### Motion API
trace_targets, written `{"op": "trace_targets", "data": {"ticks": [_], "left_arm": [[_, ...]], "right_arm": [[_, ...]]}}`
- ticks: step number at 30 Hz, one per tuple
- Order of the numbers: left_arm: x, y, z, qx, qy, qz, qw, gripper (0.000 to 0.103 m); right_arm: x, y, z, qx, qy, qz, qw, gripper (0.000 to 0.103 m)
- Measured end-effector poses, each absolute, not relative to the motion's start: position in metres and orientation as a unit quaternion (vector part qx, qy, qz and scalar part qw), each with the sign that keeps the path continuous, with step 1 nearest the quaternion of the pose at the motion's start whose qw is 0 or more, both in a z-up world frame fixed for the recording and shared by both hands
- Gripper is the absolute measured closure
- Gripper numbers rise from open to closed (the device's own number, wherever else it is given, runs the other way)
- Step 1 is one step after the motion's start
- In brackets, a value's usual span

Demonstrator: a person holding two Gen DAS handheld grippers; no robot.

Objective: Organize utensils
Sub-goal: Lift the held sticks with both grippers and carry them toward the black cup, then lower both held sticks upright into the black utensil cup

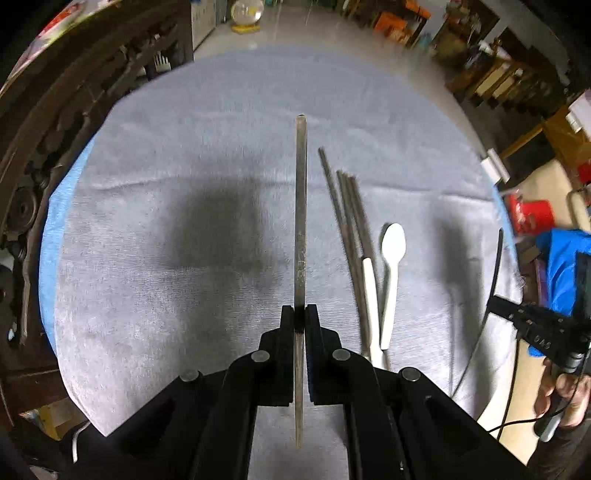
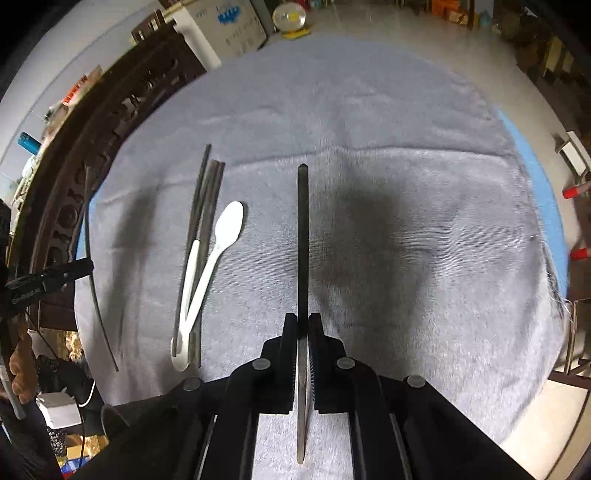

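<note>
gripping 1 chopstick each | l gripper [image 1: 300,317] & r gripper [image 2: 303,323] fingers clenched | spoon [image 2: 221,251] on cloth [image 2: 406,129]

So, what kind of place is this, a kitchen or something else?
Probably not a kitchen: more a cluttered storeroom or workshop. A round table under a grey cloth holds chopsticks and a spoon, with stacked boxes and dark carved furniture around it.

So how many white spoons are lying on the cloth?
2. The first spoon lies beside the dark chopsticks, bowl pointing away. The second spoon lies among them, its bowl apparently at the near end.
</note>
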State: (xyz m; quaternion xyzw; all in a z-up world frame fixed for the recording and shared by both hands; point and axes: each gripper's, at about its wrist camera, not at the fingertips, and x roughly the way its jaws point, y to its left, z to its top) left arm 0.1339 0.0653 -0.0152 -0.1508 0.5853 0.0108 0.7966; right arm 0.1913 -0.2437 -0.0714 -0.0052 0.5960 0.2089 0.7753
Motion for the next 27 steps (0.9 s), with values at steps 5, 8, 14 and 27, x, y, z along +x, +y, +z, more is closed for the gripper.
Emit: {"op": "trace_targets", "data": {"ticks": [5,8,14,27], "left_arm": [[0.112,0.067,0.003,-0.172,0.552,0.018,0.816,0.098],[0.105,0.067,-0.001,-0.184,0.532,0.021,0.826,0.098],[0.091,0.062,-0.001,-0.193,0.505,0.028,0.841,0.098],[0.050,0.054,0.052,-0.241,0.414,0.010,0.878,0.098]], "right_arm": [[0.176,-0.247,-0.066,0.012,0.570,0.205,0.796,0.096],[0.170,-0.248,-0.061,0.018,0.556,0.204,0.806,0.096],[0.157,-0.250,-0.049,0.037,0.534,0.206,0.819,0.096],[0.122,-0.263,0.012,0.094,0.453,0.228,0.857,0.096]]}}
